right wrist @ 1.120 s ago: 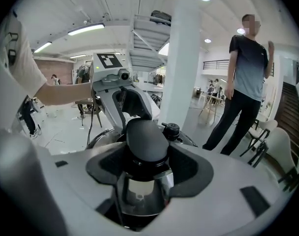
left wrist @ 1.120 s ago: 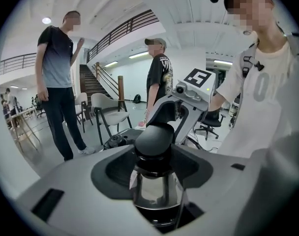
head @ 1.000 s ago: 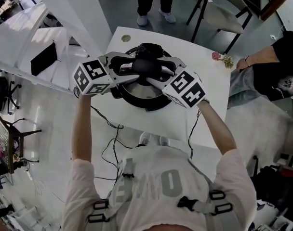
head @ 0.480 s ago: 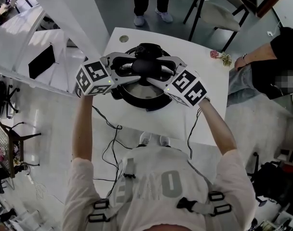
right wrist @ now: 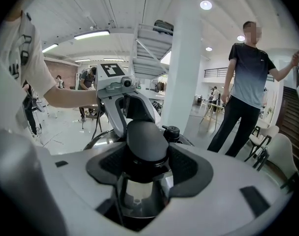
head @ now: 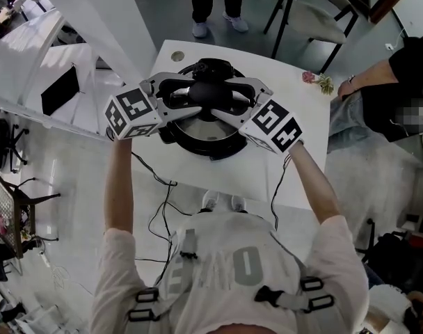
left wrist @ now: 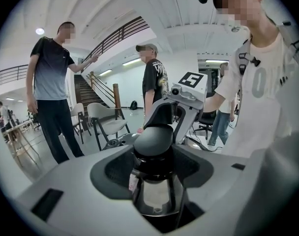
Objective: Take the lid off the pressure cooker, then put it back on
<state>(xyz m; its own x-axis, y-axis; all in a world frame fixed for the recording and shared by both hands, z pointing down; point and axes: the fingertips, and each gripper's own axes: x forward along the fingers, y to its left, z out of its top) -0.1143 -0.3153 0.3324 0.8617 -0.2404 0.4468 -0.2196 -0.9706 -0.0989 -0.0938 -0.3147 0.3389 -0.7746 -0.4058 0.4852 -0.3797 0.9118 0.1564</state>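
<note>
Jaws of left gripper point(left wrist: 153, 154) clamping black handle point(head: 210, 94) of lid point(head: 197, 125), pads pressing its sides. Jaws of right gripper point(right wrist: 142, 156) clamping same handle from opposite side. Steel lid sitting on pressure cooker point(head: 192, 143), cooker standing on white table point(head: 295, 124), chair point(head: 323, 19) beyond.
</note>
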